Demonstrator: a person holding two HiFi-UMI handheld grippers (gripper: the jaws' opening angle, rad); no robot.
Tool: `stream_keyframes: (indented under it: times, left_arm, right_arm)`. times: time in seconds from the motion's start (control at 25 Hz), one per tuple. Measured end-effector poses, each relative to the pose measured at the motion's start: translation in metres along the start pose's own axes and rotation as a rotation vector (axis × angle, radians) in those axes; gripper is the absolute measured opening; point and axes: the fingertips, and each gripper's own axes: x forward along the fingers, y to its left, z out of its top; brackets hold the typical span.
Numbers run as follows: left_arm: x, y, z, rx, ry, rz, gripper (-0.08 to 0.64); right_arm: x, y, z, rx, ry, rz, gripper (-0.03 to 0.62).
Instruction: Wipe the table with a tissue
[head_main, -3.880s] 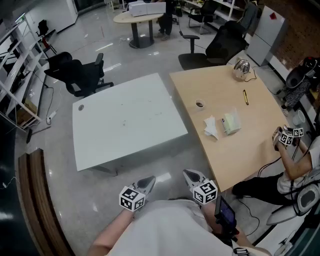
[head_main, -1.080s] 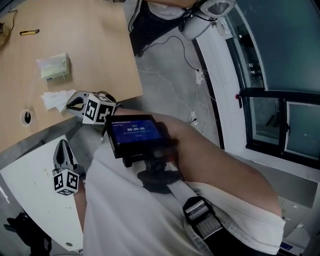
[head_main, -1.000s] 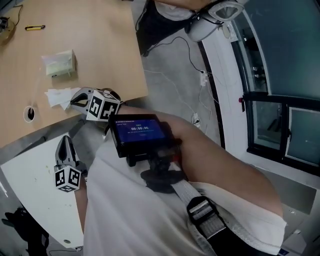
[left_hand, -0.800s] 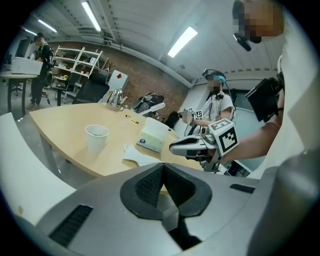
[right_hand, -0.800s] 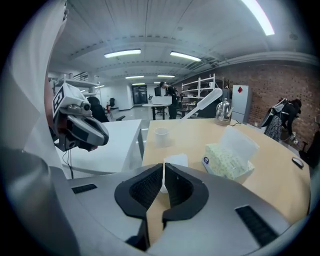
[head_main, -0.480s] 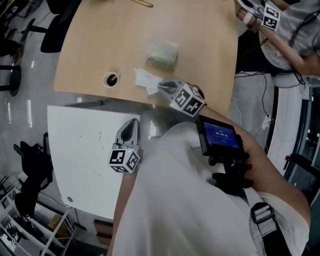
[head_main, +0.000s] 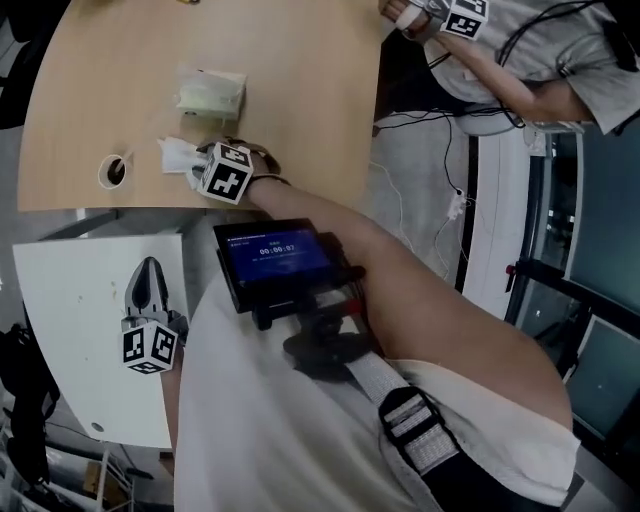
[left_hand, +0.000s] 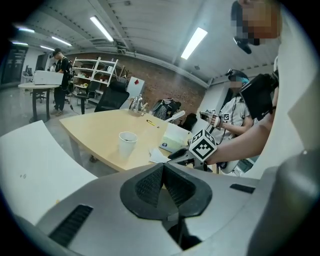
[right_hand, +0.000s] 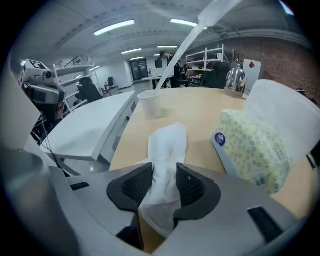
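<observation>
The crumpled white tissue (right_hand: 166, 142) is seen lying on the light wooden desk (head_main: 300, 120), beside a green tissue pack (head_main: 210, 92). It is straddled by the right gripper (right_hand: 162, 182), whose jaws have just been opening and stand released. The left gripper (left_hand: 163, 172) is held over a white desk (head_main: 60, 330), jaws clenched together.

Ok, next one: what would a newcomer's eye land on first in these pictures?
The crumpled white tissue lying on the wooden table, right between the jaws of the right gripper, which have just been opening around it. Beside it sits a patterned tissue pack. In the head view, a lit blue screen mounted by the person's forearm stands out.
</observation>
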Motion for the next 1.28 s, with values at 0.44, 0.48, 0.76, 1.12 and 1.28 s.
stream_keyframes:
  times: [0.44,0.48,0.76,1.12,1.28]
  left_arm:
    - [0.002,0.014,0.011,0.032,0.016,0.022,0.006]
    - [0.004,0.013,0.010,0.035,0.019,0.016,0.006]
    - [-0.002,0.020,0.010,0.033,0.013,0.020,0.006]
    - [-0.031,0.009,-0.001,-0.015,-0.073,0.150,0.006]
    - [-0.049,0.014,-0.010,-0.045,-0.103,0.208,0.006]
  right_arm:
    - [0.013,0.008,0.004,-0.023,0.033,-0.008,0.090]
    - [0.013,0.009,0.004,-0.025,0.034,-0.003,0.085]
    - [0.008,0.024,0.019,0.013,-0.043,0.020,0.075]
    - [-0.030,0.023,0.010,0.095,-0.132,0.109,0.075]
    - [-0.049,0.032,0.031,0.055,-0.189,0.149,0.075]
